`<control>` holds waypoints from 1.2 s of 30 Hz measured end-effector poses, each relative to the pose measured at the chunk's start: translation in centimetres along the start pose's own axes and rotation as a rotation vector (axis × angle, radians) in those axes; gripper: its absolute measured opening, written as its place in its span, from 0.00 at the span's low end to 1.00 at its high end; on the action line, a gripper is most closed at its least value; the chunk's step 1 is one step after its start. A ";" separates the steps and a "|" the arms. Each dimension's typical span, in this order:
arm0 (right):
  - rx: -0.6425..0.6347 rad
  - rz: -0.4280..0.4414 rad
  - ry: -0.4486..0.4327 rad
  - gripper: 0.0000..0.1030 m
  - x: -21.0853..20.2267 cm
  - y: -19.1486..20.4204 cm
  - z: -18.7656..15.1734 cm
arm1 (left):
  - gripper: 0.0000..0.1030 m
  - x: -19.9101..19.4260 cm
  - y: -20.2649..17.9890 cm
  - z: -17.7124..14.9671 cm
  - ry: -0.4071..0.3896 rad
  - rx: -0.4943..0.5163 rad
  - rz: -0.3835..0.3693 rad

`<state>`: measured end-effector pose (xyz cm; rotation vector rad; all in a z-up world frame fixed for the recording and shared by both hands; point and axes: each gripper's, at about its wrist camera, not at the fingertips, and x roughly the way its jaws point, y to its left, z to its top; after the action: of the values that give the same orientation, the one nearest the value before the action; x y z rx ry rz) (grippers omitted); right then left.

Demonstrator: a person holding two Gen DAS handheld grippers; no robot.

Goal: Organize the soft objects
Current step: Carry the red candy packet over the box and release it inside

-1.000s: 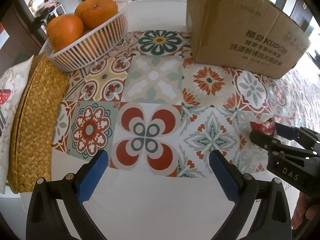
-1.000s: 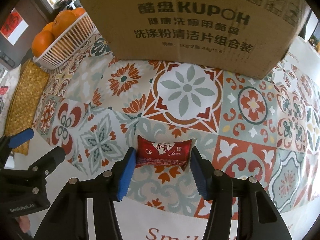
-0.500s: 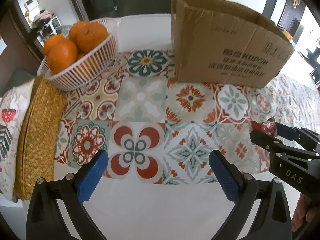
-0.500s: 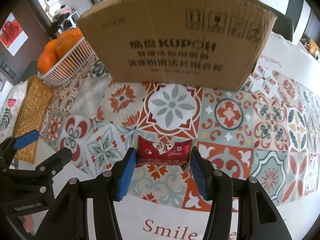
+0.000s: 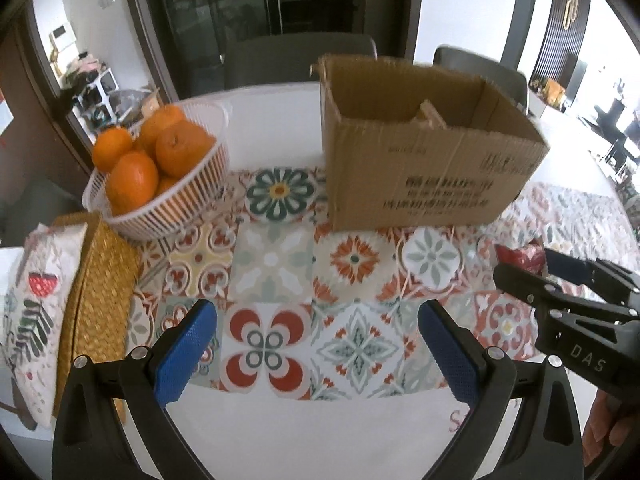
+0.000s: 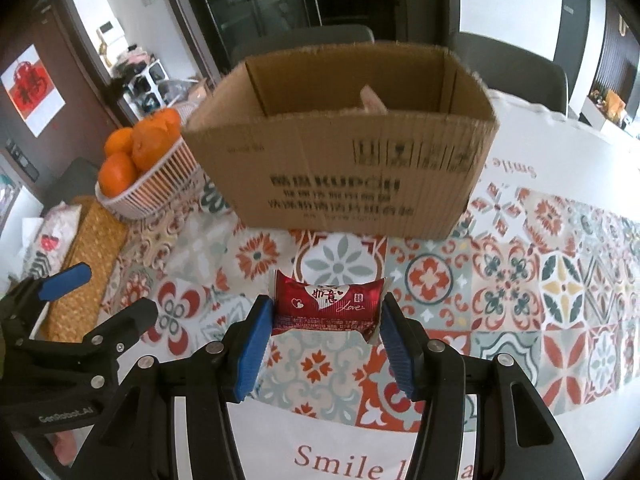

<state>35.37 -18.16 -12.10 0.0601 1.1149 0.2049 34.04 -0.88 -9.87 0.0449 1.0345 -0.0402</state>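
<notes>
Right wrist view: the open cardboard box [image 6: 340, 176] stands straight ahead of the right gripper [image 6: 326, 332], beyond its fingers, whose pads clamp the red snack packet [image 6: 328, 300] crosswise, long axis spanning them. Beside it, the left gripper [image 5: 316, 344] gapes wide, empty.

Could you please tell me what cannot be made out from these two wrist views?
- Cardboard box contents: near wall hides all but one pale tip, both views.
- Box print: blurred, both views.
- Red packet: in the left wrist view, the right gripper hides most.
</notes>
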 end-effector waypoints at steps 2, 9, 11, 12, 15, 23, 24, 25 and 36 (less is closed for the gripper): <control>0.003 0.002 -0.017 0.53 -0.6 0.0 0.4 | 1.00 -0.4 -0.2 0.4 -0.015 0.010 -0.008; 0.006 -0.008 -0.075 0.53 -2.5 -0.1 1.8 | 1.00 -1.6 -0.8 2.4 -0.067 0.041 -0.008; 0.009 -0.007 -0.089 0.53 -2.9 -0.2 2.2 | 1.00 -2.0 -0.9 3.0 -0.085 0.046 -0.011; 0.009 -0.008 -0.096 0.53 -3.1 -0.2 2.5 | 1.00 -2.2 -1.0 3.4 -0.097 0.049 -0.009; 0.010 -0.011 -0.124 0.53 -3.8 -0.4 3.4 | 1.00 -2.8 -1.2 4.5 -0.125 0.054 -0.012; 0.007 -0.015 -0.186 0.53 -5.4 -0.7 6.1 | 1.00 -4.0 -1.4 7.0 -0.184 0.058 -0.020; 0.007 -0.015 -0.190 0.53 -5.5 -0.7 6.4 | 1.00 -4.0 -1.4 7.4 -0.190 0.058 -0.021; 0.007 -0.015 -0.195 0.53 -5.5 -0.7 6.7 | 1.00 -4.0 -1.3 7.6 -0.193 0.057 -0.020; -0.009 -0.018 -0.216 0.54 -4.5 -1.0 10.8 | 1.00 -2.9 -0.3 10.5 -0.201 0.027 -0.025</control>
<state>43.28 -19.42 -3.54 0.0627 0.8987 0.1832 41.57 -1.78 -1.96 0.0511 0.8333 -0.0799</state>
